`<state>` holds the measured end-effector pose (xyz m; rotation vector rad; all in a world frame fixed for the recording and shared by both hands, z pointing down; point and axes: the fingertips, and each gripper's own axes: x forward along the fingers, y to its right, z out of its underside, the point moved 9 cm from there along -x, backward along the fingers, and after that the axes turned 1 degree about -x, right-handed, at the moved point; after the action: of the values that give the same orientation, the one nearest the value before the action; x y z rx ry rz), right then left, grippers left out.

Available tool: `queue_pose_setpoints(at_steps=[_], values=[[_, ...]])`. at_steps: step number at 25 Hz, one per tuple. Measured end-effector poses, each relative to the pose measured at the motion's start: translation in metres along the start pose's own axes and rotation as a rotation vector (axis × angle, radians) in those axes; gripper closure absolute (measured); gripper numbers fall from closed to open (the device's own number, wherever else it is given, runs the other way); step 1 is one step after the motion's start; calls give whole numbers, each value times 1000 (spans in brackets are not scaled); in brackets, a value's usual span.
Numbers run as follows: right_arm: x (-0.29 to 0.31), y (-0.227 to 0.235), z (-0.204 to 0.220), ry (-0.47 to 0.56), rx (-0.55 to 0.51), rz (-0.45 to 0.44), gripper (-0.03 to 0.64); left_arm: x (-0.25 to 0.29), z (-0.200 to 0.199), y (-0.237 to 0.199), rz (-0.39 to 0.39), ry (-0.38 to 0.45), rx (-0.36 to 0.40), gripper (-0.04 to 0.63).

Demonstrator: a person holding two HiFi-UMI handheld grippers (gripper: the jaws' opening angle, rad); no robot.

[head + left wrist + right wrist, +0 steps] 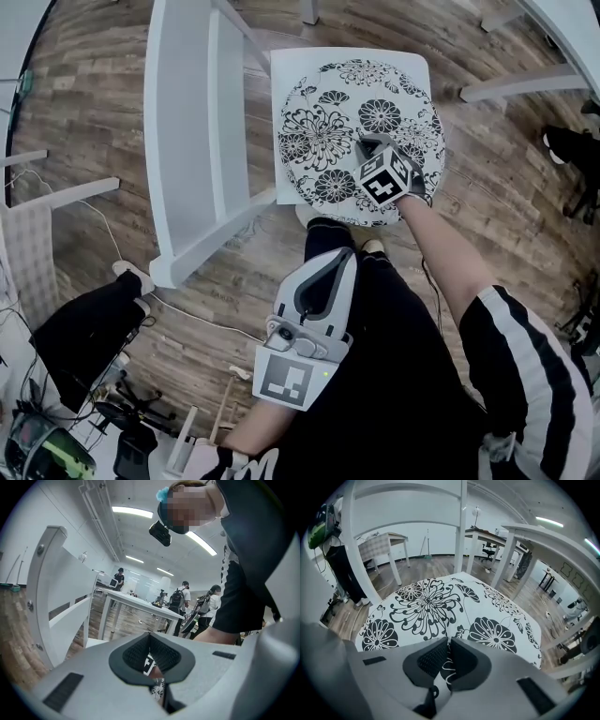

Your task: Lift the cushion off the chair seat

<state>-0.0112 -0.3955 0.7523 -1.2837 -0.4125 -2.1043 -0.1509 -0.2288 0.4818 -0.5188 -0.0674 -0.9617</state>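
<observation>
The cushion [328, 122] lies flat on the seat of the white chair [187, 112]. The right tongs [449, 644] pinch a fold of its fabric near the edge closest to the person, likely for lifting. The left tongs [150, 639], pressed together and empty, wait aside.

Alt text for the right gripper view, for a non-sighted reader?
The right gripper has its jaws closed on a pinch of the black-and-white floral cushion, which lies on a white chair. A wood floor and a table lie behind.
</observation>
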Motion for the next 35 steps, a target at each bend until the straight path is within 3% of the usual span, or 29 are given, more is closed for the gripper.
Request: queue_pose_setpoints(at_steps=[12,35], values=[[-38,5,-11,102,85,20,584,-2,-3,11,19,16,15,591],[-128,0,-24,271,57,32,584,-4,-12,50,63,64,45,590]])
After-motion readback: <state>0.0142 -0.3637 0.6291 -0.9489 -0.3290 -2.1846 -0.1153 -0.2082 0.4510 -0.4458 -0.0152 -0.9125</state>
